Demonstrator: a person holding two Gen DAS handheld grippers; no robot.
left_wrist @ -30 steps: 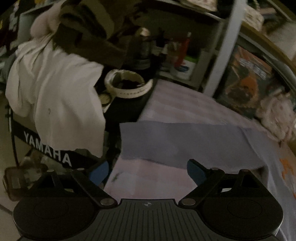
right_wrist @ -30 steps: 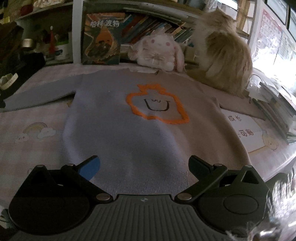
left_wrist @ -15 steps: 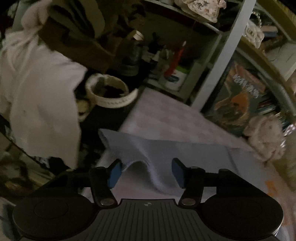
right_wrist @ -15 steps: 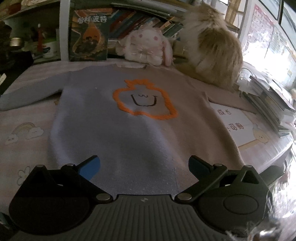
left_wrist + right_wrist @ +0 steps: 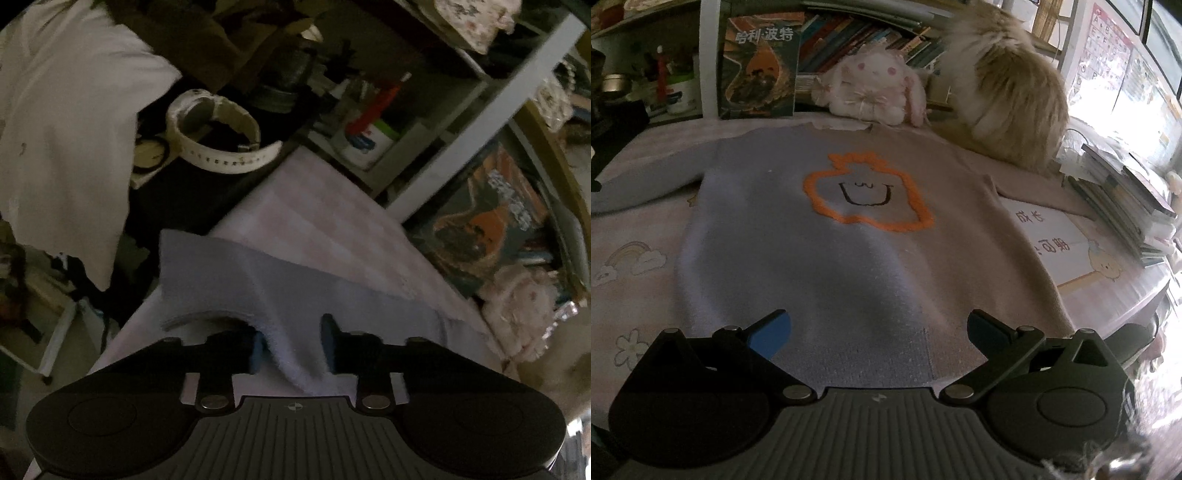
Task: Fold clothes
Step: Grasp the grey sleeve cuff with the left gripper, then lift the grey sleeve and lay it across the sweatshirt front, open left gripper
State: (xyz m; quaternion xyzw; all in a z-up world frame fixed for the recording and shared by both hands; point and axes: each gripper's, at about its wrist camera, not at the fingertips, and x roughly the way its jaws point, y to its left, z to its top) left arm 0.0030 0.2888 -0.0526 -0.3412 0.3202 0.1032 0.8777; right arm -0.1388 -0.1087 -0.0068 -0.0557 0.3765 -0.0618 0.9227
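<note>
A lavender-grey sweater [image 5: 849, 236] with an orange outline figure lies flat, front up, on the pink patterned table cover [image 5: 631, 258]. My right gripper [image 5: 879, 330] is open and empty, just above the sweater's bottom hem. In the left wrist view my left gripper [image 5: 293, 343] is closed on a bunched fold of the sweater's left sleeve [image 5: 288, 284] near the cuff and holds it lifted off the cover [image 5: 325, 229].
A fluffy cat [image 5: 1008, 92], a plush rabbit [image 5: 875, 85] and a book [image 5: 759, 70] stand behind the sweater. Stacked books [image 5: 1126, 206] lie at the right. A white garment [image 5: 62, 140] and a white watch [image 5: 218, 133] lie beyond the table's left edge.
My left gripper closed from wide open onto the sleeve near the cuff and lifted it. My right gripper stayed open and shifted slightly over the hem.
</note>
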